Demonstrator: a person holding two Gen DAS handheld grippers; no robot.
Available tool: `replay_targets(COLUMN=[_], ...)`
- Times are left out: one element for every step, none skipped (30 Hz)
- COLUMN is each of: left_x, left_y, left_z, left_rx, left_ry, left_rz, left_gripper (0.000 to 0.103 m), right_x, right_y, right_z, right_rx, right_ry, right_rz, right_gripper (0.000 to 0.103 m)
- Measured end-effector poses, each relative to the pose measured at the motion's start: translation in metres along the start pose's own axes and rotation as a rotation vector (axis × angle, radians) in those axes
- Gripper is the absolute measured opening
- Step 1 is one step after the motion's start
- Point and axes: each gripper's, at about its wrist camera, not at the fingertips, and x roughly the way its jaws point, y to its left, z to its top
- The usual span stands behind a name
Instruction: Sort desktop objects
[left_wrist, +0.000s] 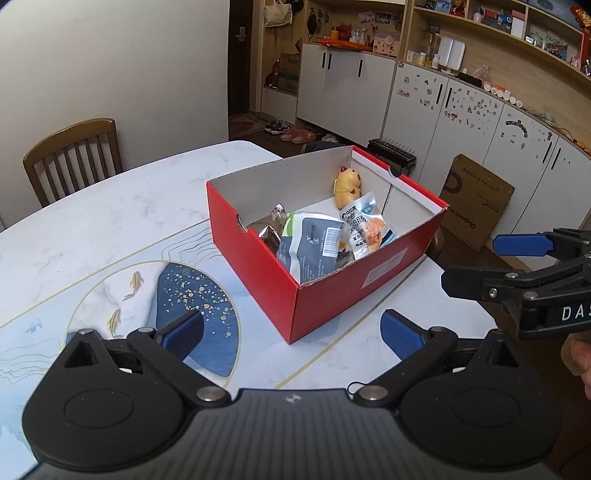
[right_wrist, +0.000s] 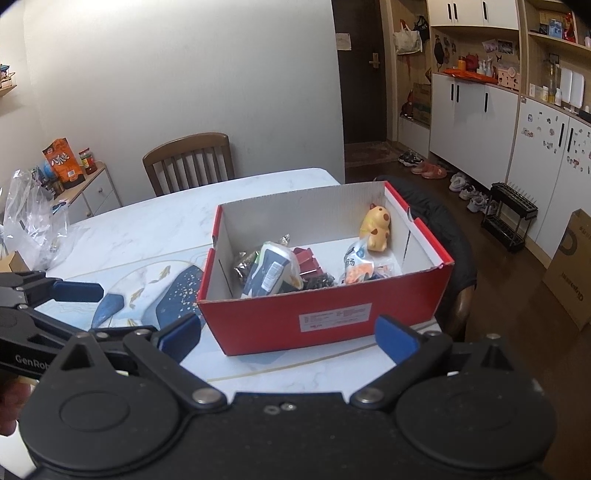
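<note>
A red cardboard box (left_wrist: 258, 258) stands open on the white marble table (left_wrist: 110, 206); it also shows in the right wrist view (right_wrist: 332, 317). Inside lie a yellow animal toy (left_wrist: 347, 184) (right_wrist: 376, 227), a dark grey snack packet (left_wrist: 310, 247) (right_wrist: 271, 271), a white sausage packet (left_wrist: 367, 225) (right_wrist: 356, 264) and a foil wrapper (left_wrist: 271, 225). My left gripper (left_wrist: 291, 334) is open and empty, in front of the box's near corner. My right gripper (right_wrist: 288, 338) is open and empty, in front of the box's labelled side; it also shows at the right edge of the left wrist view (left_wrist: 476, 264).
A wooden chair (left_wrist: 74, 155) stands at the table's far side. A dark chair with a black cushion (right_wrist: 443, 236) is beside the box. A clear plastic bag (right_wrist: 33, 218) lies at the table's left. Cabinets (left_wrist: 443, 110), a brown carton (left_wrist: 476, 199) and a black rack (right_wrist: 509, 218) stand beyond.
</note>
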Motion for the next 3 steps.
replay_targets(left_x=[0.0002, 0.0004, 0.0003], left_y=[0.0009, 0.0019, 0.0028], left_z=[-0.0003, -0.0008, -0.0014], left_rx=[0.0, -0.001, 0.0], left_ry=[0.003, 0.005, 0.008], left_rz=[-0.001, -0.002, -0.003], left_gripper=[0.102, 0.102, 0.102], right_x=[0.0007, 0.0015, 0.0026], right_y=[0.0006, 0.0013, 0.0016], right_z=[0.0002, 0.0004, 0.0005], right_rx=[0.0, 0.0, 0.001], right_ry=[0.001, 0.003, 0.004], right_rz=[0.001, 0.001, 0.002], right_gripper=[0.101, 0.101, 0.101])
